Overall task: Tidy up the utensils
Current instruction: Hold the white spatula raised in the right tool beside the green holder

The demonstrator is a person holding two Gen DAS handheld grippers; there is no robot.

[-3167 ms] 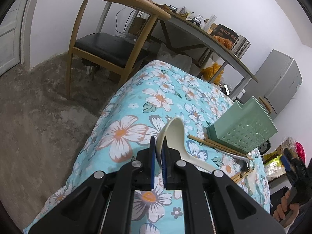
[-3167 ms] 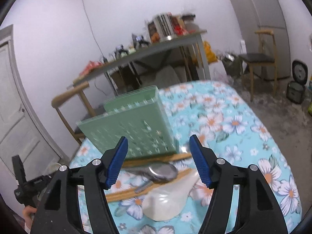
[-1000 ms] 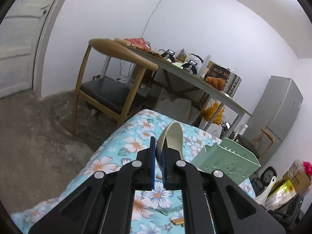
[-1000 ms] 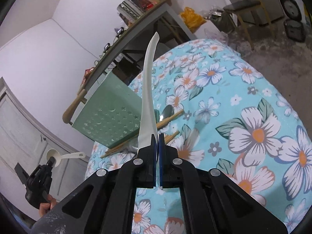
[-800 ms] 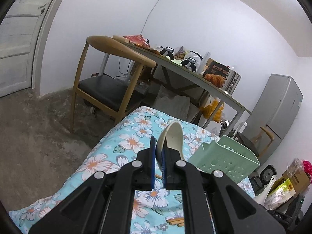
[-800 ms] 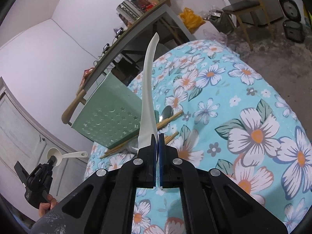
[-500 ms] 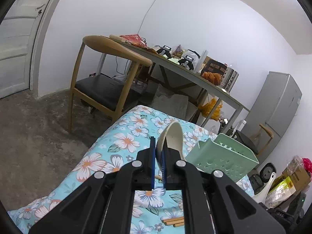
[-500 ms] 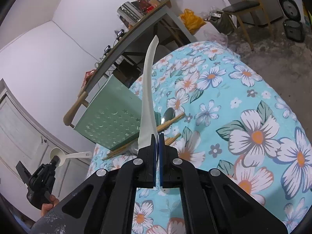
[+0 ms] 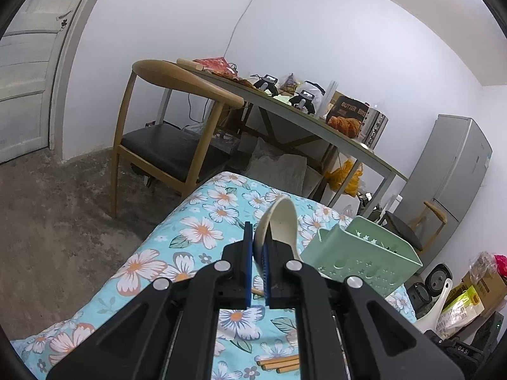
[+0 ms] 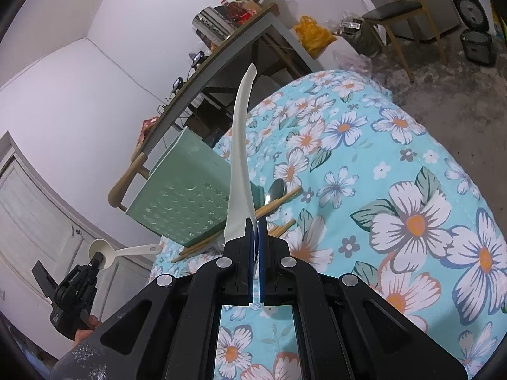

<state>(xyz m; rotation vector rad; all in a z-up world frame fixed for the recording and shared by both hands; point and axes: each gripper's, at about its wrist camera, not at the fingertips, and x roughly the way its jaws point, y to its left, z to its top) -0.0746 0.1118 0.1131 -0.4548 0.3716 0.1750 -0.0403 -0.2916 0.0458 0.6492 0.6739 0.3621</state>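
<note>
I have lifted both utensils clear of the flowered tablecloth (image 10: 412,164), my left gripper (image 9: 258,272) clamped on the cream ladle (image 9: 279,221) and my right gripper (image 10: 256,253) on the white rice paddle (image 10: 240,145), so the green basket (image 9: 374,259) just beside them comes next.
</note>
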